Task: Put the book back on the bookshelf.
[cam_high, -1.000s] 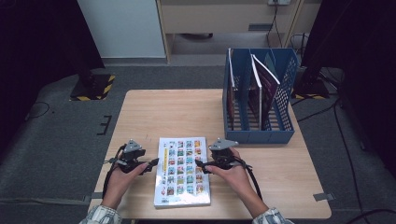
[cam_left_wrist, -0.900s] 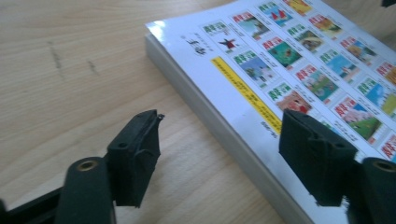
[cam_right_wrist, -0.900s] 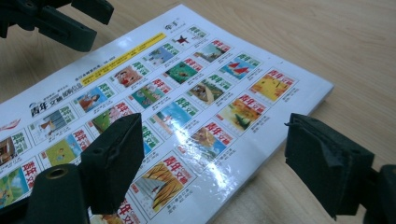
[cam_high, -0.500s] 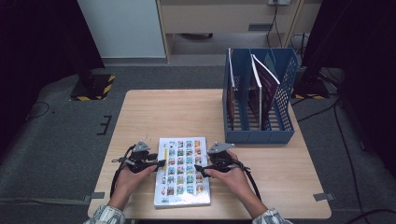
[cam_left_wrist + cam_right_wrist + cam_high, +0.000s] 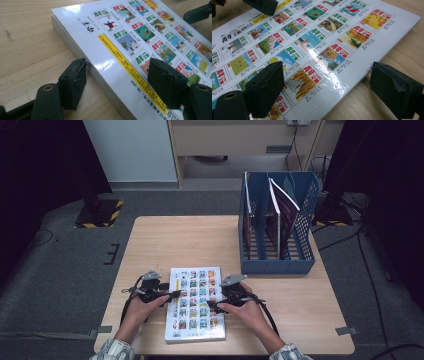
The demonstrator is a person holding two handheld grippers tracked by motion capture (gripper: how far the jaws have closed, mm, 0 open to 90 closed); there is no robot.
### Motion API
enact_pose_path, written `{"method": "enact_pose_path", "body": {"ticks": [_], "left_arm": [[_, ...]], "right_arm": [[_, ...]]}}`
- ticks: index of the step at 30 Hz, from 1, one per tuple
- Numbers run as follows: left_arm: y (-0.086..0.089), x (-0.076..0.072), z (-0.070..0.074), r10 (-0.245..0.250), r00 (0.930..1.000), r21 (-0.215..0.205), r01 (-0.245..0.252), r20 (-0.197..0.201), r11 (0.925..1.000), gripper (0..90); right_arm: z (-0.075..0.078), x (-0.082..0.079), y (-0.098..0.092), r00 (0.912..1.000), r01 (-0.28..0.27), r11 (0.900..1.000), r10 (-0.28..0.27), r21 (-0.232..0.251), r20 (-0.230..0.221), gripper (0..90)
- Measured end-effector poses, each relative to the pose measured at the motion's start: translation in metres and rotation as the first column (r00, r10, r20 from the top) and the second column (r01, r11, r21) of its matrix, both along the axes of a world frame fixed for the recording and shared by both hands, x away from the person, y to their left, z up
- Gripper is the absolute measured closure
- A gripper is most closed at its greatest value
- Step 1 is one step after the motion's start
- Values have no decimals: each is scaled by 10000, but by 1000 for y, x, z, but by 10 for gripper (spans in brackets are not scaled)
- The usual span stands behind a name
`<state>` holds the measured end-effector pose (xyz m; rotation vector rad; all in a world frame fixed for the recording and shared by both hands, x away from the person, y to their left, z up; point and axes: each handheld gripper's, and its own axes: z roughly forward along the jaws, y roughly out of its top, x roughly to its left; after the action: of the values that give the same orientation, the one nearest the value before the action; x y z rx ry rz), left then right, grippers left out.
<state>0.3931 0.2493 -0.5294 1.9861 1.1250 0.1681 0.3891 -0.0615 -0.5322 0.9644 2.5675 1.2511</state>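
Where yellow strip (image 5: 130, 72) ends: "16-303" on book (image 5: 195, 302).

Light wooden table (image 5: 200, 240) on grey carpet (image 5: 65, 270); white panel (image 5: 127, 150) and beige cabinet (image 5: 240, 140) at the far wall; dark curtains (image 5: 40, 160) left and right; yellow-black striped base (image 5: 97, 214) far left.

Book (image 5: 120, 47) cover's small print illegible; far corners cropped

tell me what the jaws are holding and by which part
Nothing held yet. Both grippers' jaws stand open astride the book's long side edges, left gripper, right gripper.
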Motion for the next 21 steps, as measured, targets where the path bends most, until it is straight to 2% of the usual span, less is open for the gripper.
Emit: {"method": "enact_pose_path", "body": {"ticks": [4,7,9,10,12,13,15,16,18,19,21], "left_arm": [[-2,0,3,192,9998,106,-191,-65,9998,312],[-4,-2,8,357,9993,270,-361,134,9990,370],[-4,-4,12,441,9989,-58,-440,176,9990,394],[-3,-5,14,321,9993,-246,-316,211,9992,414],[-6,-8,16,-154,9998,-1203,139,-113,9926,503],[-11,-10,18,-308,9995,-1039,297,-87,9941,498],[-21,-14,21,-481,9983,-63,484,325,9988,512],[-23,-14,22,-517,9980,-1,518,374,9987,531],[-27,-13,20,-392,9986,-295,403,354,9988,595],[-29,-11,19,-397,9987,-258,405,308,9988,616],[-36,-11,18,-467,9978,50,466,478,9989,660]], "right_arm": [[-2,0,-1,9998,139,9998,-137,157,-155,111],[-5,0,-2,9986,317,9987,-299,402,-437,102],[-5,0,-2,9988,324,9986,-307,430,-384,102],[-5,0,-2,9987,333,9985,-316,427,-410,101],[-5,0,-2,9988,354,9984,-338,445,-362,100],[-5,0,-2,9989,343,9984,-328,452,-345,99],[-5,-1,-2,9988,354,9983,-337,471,-364,99],[-5,-1,-2,9989,345,9983,-329,473,-344,99],[-6,-1,-2,9989,336,9982,-320,490,-340,99],[-6,-1,-2,9989,327,9982,-310,496,-354,98],[-6,-1,-2,9989,324,9982,-306,498,-357,98]]}}
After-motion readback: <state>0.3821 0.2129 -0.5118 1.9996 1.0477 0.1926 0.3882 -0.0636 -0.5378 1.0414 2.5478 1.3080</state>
